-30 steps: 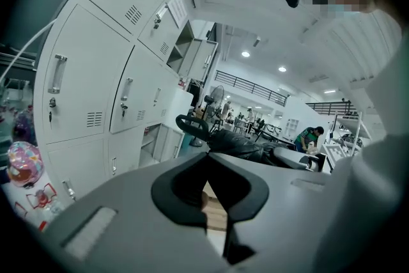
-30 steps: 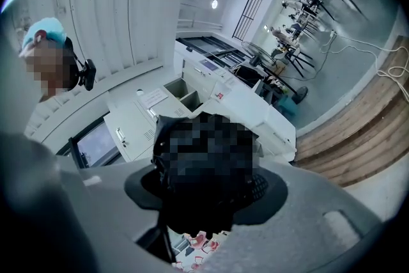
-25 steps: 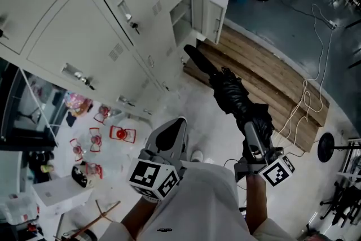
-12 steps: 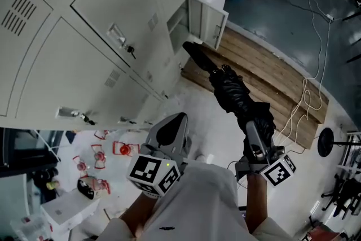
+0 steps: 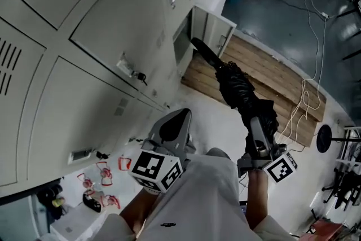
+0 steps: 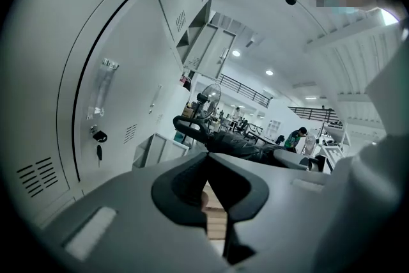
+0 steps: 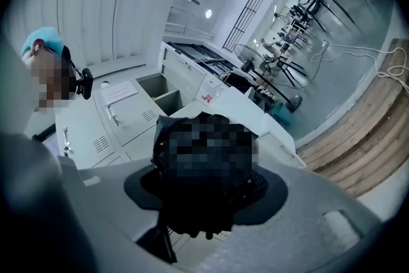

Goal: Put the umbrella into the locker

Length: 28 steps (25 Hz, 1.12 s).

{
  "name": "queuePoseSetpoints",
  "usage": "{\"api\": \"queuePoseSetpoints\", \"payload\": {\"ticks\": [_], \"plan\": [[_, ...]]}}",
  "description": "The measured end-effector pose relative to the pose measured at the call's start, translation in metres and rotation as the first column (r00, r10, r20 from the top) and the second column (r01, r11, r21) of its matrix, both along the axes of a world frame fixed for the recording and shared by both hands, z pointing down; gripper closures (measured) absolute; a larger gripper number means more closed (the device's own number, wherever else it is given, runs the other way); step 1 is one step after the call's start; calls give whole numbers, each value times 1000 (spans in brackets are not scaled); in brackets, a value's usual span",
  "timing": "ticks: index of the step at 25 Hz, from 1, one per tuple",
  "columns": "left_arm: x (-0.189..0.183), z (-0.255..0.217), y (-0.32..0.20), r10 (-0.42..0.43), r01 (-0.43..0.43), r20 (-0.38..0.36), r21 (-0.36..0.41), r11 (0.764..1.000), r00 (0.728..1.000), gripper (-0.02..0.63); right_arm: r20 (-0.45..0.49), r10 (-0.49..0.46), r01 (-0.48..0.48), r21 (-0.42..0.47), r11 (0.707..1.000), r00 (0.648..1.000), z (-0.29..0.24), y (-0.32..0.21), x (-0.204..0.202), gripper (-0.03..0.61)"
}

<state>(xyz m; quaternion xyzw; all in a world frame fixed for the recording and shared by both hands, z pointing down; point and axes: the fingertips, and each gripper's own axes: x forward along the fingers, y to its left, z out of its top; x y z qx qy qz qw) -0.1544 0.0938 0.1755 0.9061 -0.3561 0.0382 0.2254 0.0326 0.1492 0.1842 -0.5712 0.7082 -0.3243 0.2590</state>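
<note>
- Right tongs [image 5: 257,134]: closed on the folded black umbrella [image 5: 243,94] near one end; in the right gripper view the dark bundle [image 7: 199,222] fills the gap between the two jaws
- Left tongs [image 5: 172,128]: jaws drawn together with tips meeting [image 6: 206,160]; nothing between them; carried beside the right tongs, apart from the umbrella
- The umbrella runs roughly level, away from the person and toward the lockers; its far end, a curved handle [image 6: 183,127], lies just in front of the open compartment [image 5: 182,45]; whether it has passed the opening I cannot tell
- The open compartment sits in the bottom row of the grey locker bank [image 5: 96,36]; its door [image 5: 213,31] swings out to the right; the neighbouring doors are closed, one with keys [image 5: 139,75] hanging in its lock
- Below the umbrella lies a wooden platform [image 5: 276,79] on the pale floor [image 5: 217,121]; a white cable [image 5: 307,93] trails across its far side
</note>
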Motion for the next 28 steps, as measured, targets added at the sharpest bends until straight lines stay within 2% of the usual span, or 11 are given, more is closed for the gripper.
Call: {"api": "queuePoseSetpoints", "payload": {"ticks": [7, 15, 18, 23, 28], "plan": [[-12, 5, -22, 3, -3, -18, -15, 1000, 1000, 598, -11, 39, -39, 0, 999, 999, -6, -19, -1, 331], [-1, 14, -39, 25, -25, -1, -32, 999, 1000, 598, -16, 44, -45, -28, 999, 999, 6, -33, 10, 331], [7, 18, -50, 26, -26, 17, -43, 999, 1000, 598, 11, 33, -32, -42, 999, 999, 14, -45, 13, 331], [30, 24, -72, 36, -34, 47, -54, 998, 998, 598, -35, 0, -2, -67, 998, 999, 27, -69, 31, 331], [56, 36, -103, 32, -26, 76, -80, 996, 997, 598, -26, -42, 39, -83, 996, 999, 42, -99, 51, 331]]}}
